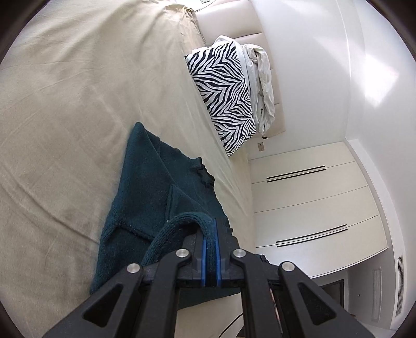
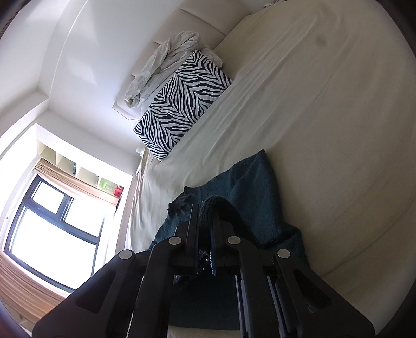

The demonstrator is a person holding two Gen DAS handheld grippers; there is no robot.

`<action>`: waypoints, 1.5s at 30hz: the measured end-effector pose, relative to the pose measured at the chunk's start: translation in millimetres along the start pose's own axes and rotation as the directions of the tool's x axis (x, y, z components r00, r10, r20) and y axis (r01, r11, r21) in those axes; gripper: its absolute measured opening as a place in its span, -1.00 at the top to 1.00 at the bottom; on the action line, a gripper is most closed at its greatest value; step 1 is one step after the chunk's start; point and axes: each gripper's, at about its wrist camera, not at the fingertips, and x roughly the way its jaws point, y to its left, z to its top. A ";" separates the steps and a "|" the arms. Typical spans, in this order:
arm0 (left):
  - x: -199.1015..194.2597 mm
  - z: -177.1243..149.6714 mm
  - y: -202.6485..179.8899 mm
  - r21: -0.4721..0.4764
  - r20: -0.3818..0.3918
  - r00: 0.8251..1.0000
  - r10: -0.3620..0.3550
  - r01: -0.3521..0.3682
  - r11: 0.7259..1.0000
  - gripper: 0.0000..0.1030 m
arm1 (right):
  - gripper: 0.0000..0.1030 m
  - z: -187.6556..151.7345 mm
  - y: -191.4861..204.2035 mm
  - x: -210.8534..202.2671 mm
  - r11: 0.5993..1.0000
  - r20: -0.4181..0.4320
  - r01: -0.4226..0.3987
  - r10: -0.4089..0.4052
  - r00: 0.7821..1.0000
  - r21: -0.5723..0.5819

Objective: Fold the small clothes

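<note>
The left gripper (image 1: 211,234) had its blue-padded jaws pressed nearly together, with only a thick rolled edge of the dark teal knit sweater (image 1: 156,187) between them. From that pinch the fabric looped away toward 9 o'clock and dropped back to the garment. The right gripper (image 2: 206,221) was likewise almost closed, its black jaws clamped on a bunched fold of the same sweater (image 2: 249,187), fuzzy knit showing in the narrow gap.

The sweater lay partly lifted on the beige bedsheet (image 1: 65,117), most of its body spread flat beyond the tips, one corner reaching toward 11 o'clock in the left wrist view.

A zebra-print pillow (image 1: 223,96) sat on the bed toward 1 o'clock from the sweater, with crumpled pale linen (image 1: 262,85) just beside it against the padded headboard (image 1: 228,18). White wardrobe doors (image 1: 312,197) stood beyond the bed; a window (image 2: 52,223) glared in the right wrist view.
</note>
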 end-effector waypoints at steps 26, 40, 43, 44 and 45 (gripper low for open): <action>57.4 41.6 25.5 0.082 0.031 0.983 0.181 -0.183 0.980 -0.13 | -0.34 52.0 -44.1 125.7 0.977 -0.026 0.213 -0.214 0.977 -0.013; 24.2 -42.2 23.3 0.265 0.045 0.955 0.292 -0.293 0.919 -0.13 | -0.19 -37.5 -31.3 49.4 0.927 -0.098 0.255 -0.290 0.952 -0.274; 26.2 -53.1 18.4 0.321 0.048 0.946 0.322 -0.319 0.892 -0.13 | -0.15 -44.9 -44.3 45.4 0.927 -0.112 0.271 -0.307 0.945 -0.259; 27.1 -55.9 17.9 0.331 0.049 0.944 0.327 -0.324 0.886 -0.13 | -0.10 -47.1 -48.0 45.5 0.926 -0.120 0.276 -0.313 0.942 -0.256; 28.2 -57.5 18.1 0.337 0.048 0.943 0.330 -0.327 0.883 -0.13 | -0.07 -49.1 -50.2 45.9 0.926 -0.127 0.277 -0.316 0.940 -0.255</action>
